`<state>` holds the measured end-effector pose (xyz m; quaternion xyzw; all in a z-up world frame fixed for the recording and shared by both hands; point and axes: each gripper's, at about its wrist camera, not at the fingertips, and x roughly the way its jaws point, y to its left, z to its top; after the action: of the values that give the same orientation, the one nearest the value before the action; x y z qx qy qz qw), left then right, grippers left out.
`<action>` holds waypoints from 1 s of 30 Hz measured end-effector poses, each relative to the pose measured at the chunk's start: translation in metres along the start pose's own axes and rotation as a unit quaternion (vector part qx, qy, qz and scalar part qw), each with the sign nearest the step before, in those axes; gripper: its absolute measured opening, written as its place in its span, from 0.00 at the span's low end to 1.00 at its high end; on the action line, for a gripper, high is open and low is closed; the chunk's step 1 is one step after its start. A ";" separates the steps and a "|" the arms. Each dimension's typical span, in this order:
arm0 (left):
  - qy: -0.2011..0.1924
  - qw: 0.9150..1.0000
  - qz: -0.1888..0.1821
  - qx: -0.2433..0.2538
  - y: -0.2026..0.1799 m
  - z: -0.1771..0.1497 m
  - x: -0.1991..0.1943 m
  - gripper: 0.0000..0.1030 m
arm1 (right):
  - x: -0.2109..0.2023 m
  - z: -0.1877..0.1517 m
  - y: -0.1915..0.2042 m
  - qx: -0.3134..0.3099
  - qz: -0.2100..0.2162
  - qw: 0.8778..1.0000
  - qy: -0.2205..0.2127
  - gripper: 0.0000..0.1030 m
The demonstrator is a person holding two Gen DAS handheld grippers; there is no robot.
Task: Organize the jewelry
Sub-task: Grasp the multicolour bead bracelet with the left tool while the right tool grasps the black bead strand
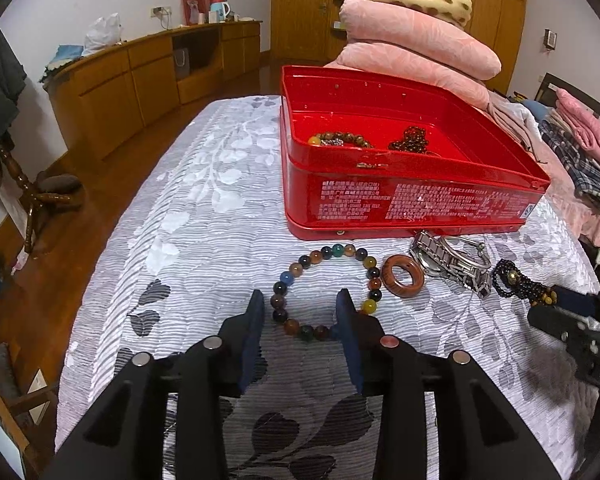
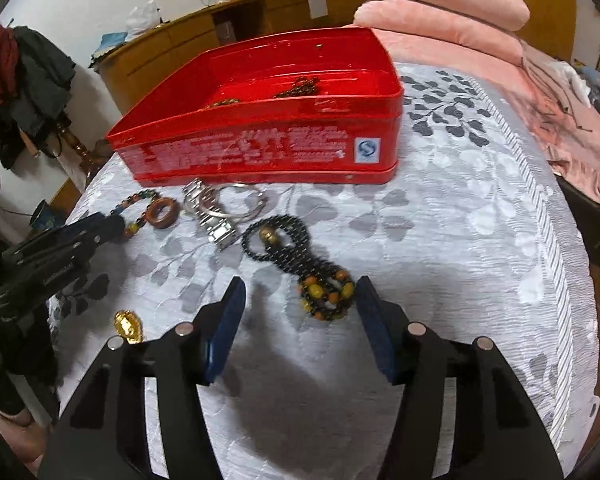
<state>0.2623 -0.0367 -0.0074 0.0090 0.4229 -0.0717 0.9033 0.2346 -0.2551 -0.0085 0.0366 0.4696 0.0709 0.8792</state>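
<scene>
A bracelet of multicoloured beads (image 1: 295, 270) lies on the white leaf-patterned bedspread (image 1: 188, 208). My left gripper (image 1: 300, 304) stands open over it, and the bracelet's near arc lies between its blue pads without being pinched. A black bead strand with yellow and orange beads (image 2: 326, 296) lies between the pads of my right gripper (image 2: 302, 286), close to the right pad; this gripper is open too. Behind them stands an open red tin (image 1: 400, 200) with brown bead bracelets (image 1: 340, 140) inside. A wooden ring (image 1: 388, 278) and a silver watch (image 1: 452, 264) lie in front of the tin.
A small gold piece (image 2: 128, 326) lies near the bedspread's left edge. Stacked pink bedding (image 1: 420, 52) rises behind the tin and folded clothes (image 1: 580, 152) lie at the right. The bed drops to a wooden floor (image 1: 60, 216) on the left.
</scene>
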 end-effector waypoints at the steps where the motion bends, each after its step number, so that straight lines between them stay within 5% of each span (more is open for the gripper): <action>1: 0.000 1.000 0.000 0.000 0.000 0.000 0.000 0.36 | 0.001 0.002 -0.001 0.000 -0.005 1.000 0.000 0.54; 6: 0.004 1.000 -0.004 -0.005 0.001 0.001 0.003 0.37 | 0.012 0.011 0.000 -0.016 -0.018 1.000 0.000 0.54; 12: 0.002 1.000 -0.010 -0.005 0.003 0.002 0.002 0.37 | 0.016 0.011 0.010 -0.039 -0.033 0.999 -0.001 0.38; 30: 0.018 1.000 -0.009 0.005 0.004 0.010 0.016 0.50 | 0.013 0.003 0.017 -0.005 -0.065 0.998 -0.009 0.37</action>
<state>0.2806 -0.0355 -0.0132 0.0107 0.4391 -0.0815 0.8946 0.2428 -0.2366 -0.0156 0.0020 0.4629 0.0156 0.8863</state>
